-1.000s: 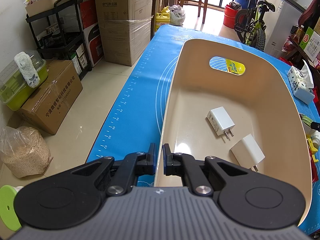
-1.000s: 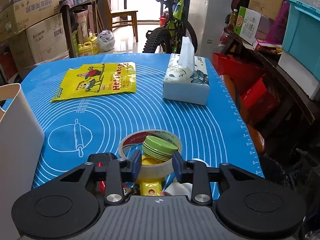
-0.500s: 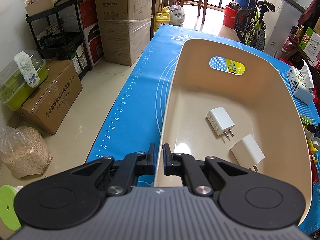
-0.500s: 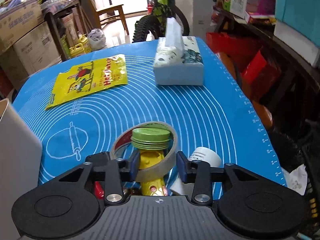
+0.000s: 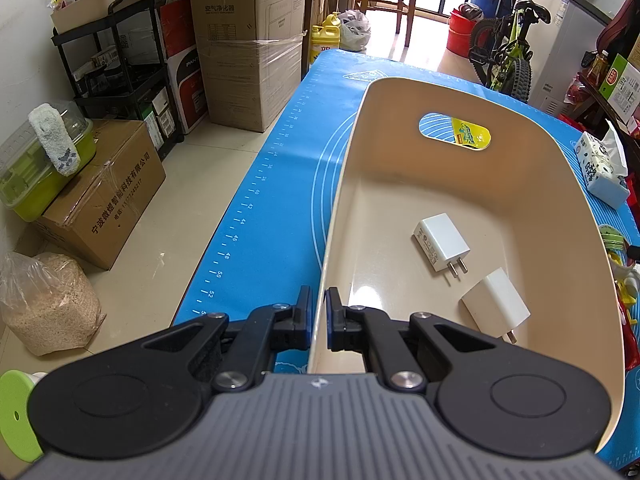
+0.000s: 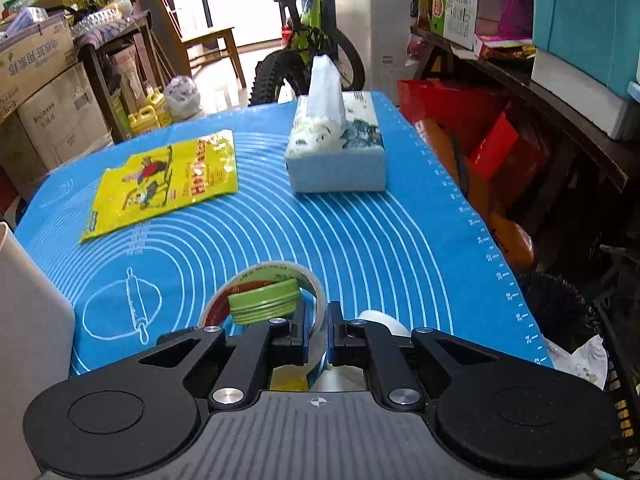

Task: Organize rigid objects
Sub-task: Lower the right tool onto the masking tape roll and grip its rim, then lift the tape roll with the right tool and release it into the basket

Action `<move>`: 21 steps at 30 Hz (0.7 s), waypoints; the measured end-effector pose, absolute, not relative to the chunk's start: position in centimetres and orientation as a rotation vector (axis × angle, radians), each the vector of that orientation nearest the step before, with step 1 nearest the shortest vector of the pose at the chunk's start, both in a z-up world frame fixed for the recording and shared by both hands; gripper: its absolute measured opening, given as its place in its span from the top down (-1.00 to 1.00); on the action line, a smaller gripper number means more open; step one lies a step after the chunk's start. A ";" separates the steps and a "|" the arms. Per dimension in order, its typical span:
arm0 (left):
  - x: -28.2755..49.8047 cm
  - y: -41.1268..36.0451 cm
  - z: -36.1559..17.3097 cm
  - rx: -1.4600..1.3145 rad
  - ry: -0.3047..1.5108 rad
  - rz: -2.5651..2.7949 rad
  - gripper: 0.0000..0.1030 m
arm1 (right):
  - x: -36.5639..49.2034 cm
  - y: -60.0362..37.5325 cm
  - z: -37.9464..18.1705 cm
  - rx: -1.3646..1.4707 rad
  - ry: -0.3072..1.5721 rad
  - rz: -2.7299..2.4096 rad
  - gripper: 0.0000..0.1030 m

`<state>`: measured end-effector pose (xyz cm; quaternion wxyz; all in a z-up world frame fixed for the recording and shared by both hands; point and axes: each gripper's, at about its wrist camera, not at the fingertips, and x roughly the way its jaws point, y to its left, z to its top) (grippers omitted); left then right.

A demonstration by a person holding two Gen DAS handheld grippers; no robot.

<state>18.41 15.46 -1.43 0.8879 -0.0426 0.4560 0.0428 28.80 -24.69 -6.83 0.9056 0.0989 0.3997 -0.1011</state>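
Observation:
In the left wrist view my left gripper (image 5: 318, 312) is shut on the left rim of a cream plastic bin (image 5: 340, 208) that stands on the blue mat. Two white plug chargers (image 5: 440, 242) (image 5: 496, 308) lie on the bin floor. In the right wrist view my right gripper (image 6: 317, 334) is shut on the wall of a clear tape roll (image 6: 276, 276). A yellow bottle with a green cap (image 6: 264, 302) stands inside the roll. A white round object (image 6: 382, 320) lies just right of the fingers, mostly hidden.
A tissue box (image 6: 338, 152) and a yellow snack bag (image 6: 168, 178) lie farther back on the blue mat (image 6: 360, 240). The bin's corner (image 6: 28, 304) stands at the left. Cardboard boxes (image 5: 100, 192), a bicycle and shelves surround the table.
My right gripper has closed from open around the tape roll onto its wall, and the right view has shifted. The left gripper and bin have not moved.

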 end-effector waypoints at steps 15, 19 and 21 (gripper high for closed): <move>18.4 15.5 -1.4 -0.088 0.948 0.089 0.84 | 28.2 -23.7 -4.9 0.172 0.756 -0.161 0.70; 18.4 15.5 -1.4 -0.089 0.948 0.089 0.84 | 27.9 -23.6 -4.0 0.171 0.730 -0.147 0.70; 18.4 15.5 -1.4 -0.089 0.947 0.089 0.84 | 27.6 -23.2 -3.0 0.168 0.707 -0.127 0.70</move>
